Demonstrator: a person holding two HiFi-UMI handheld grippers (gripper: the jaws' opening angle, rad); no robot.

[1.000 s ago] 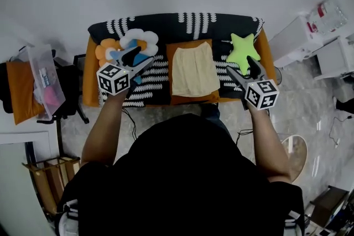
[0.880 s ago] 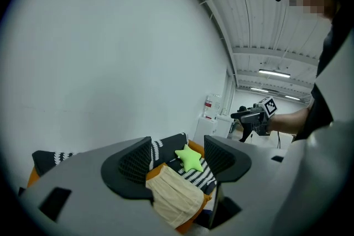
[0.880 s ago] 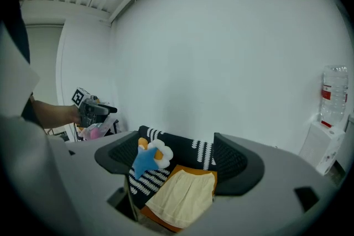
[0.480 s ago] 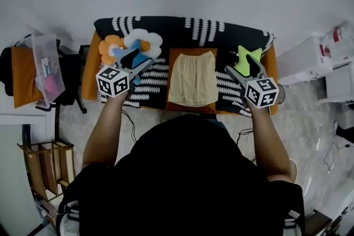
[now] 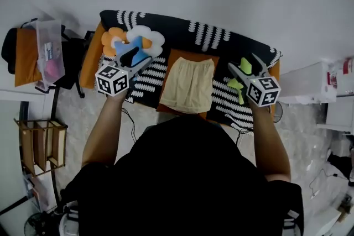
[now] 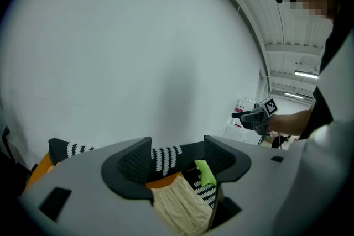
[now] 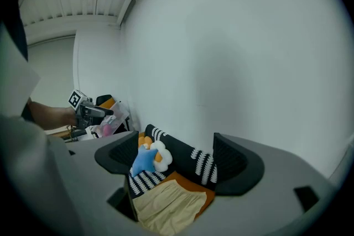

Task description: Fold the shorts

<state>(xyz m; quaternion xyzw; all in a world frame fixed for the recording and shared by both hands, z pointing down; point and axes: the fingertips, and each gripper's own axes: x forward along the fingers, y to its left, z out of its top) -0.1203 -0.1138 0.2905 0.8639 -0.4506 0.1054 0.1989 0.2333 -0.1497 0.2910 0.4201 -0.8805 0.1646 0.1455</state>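
Note:
Cream shorts [image 5: 188, 84] lie flat on an orange cushion [image 5: 178, 57] in the middle of a sofa [image 5: 213, 38] with a black-and-white cover. My left gripper [image 5: 138, 58] is held open above the sofa's left part, well apart from the shorts. At the sofa's right part my right gripper [image 5: 244, 63] is also open and holds nothing. The left gripper view looks between its open left gripper [image 6: 178, 155] at the shorts [image 6: 180, 207]. Below the open right gripper [image 7: 177, 155], the right gripper view shows the shorts [image 7: 166, 204].
A blue star pillow [image 5: 135, 55] and a flower pillow [image 5: 141, 37] lie at the sofa's left end. A green star pillow [image 5: 238, 84] is partly hidden behind my right gripper. A chair with a plastic bag [image 5: 47, 55] stands left, a wooden rack [image 5: 38, 143] below it, a white cabinet [image 5: 310, 83] right.
The head view has swung, so the sofa now sits tilted in the frame. Both grippers stay open at about the same places. The green star pillow is now mostly behind my right gripper.

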